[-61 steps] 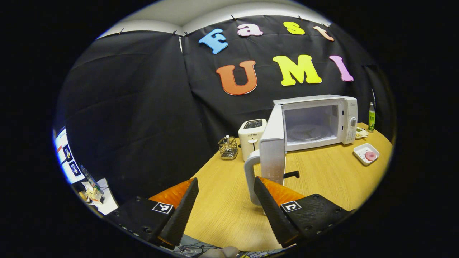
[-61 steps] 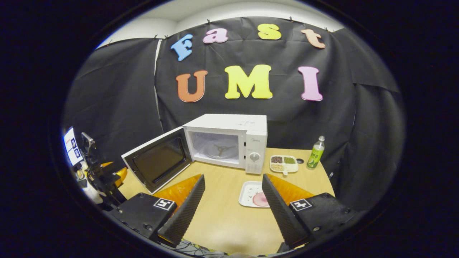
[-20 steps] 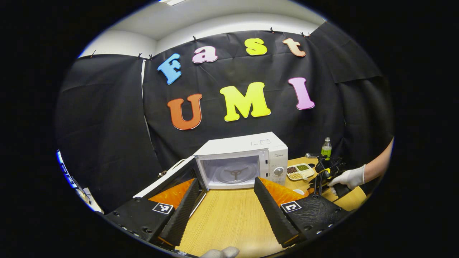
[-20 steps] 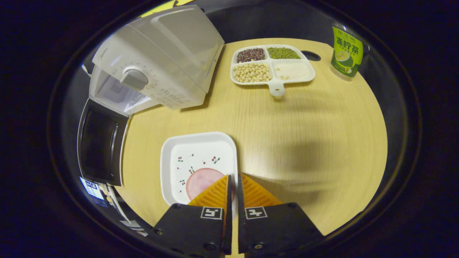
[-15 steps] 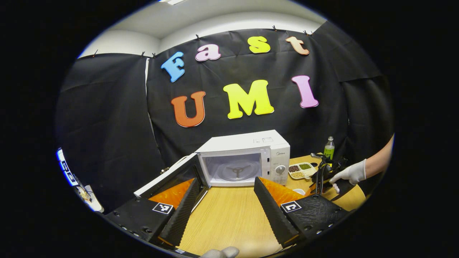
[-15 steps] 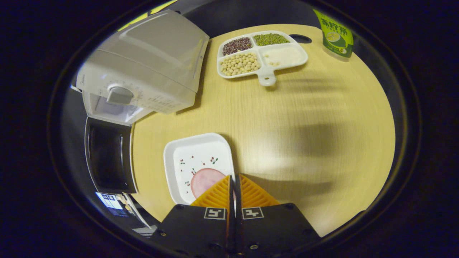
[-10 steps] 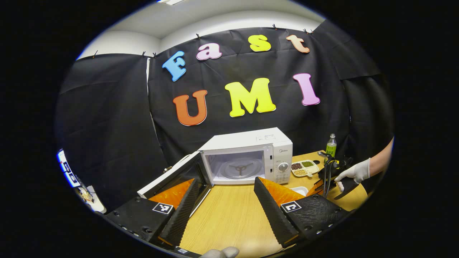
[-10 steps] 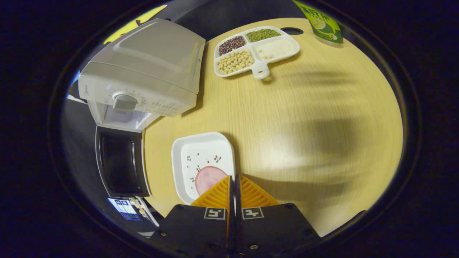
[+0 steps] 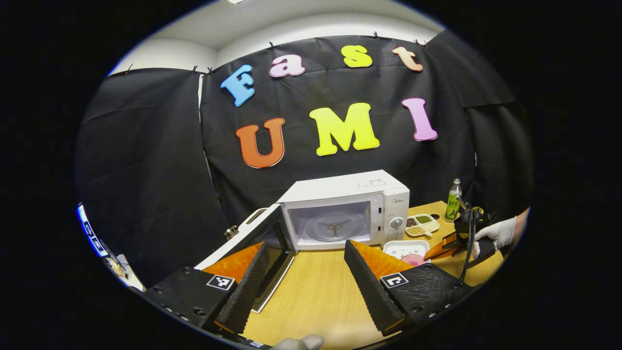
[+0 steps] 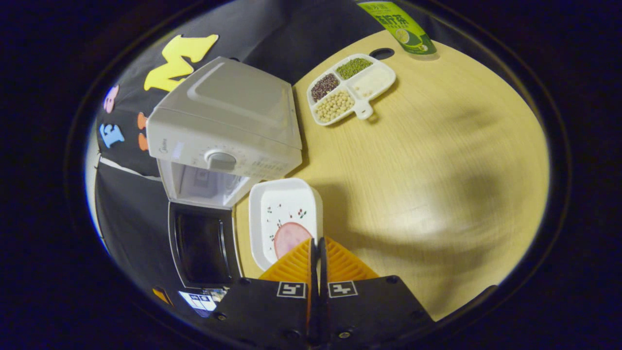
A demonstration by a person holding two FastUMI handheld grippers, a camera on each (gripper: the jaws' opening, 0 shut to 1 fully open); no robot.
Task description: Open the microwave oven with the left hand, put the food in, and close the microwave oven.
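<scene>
In the left gripper view, the left gripper (image 9: 306, 270) hangs with fingers spread wide and nothing between them, before the white microwave (image 9: 346, 209), whose door (image 9: 252, 245) stands open; brand lettering by the dial is too small to read. In the right gripper view, the right gripper (image 10: 318, 253) is clamped on the rim of the white plate (image 10: 284, 214) carrying a pink food slice (image 10: 290, 238), just beside the microwave's open front. The green bottle (image 10: 401, 26) bears Chinese lettering, illegible here.
</scene>
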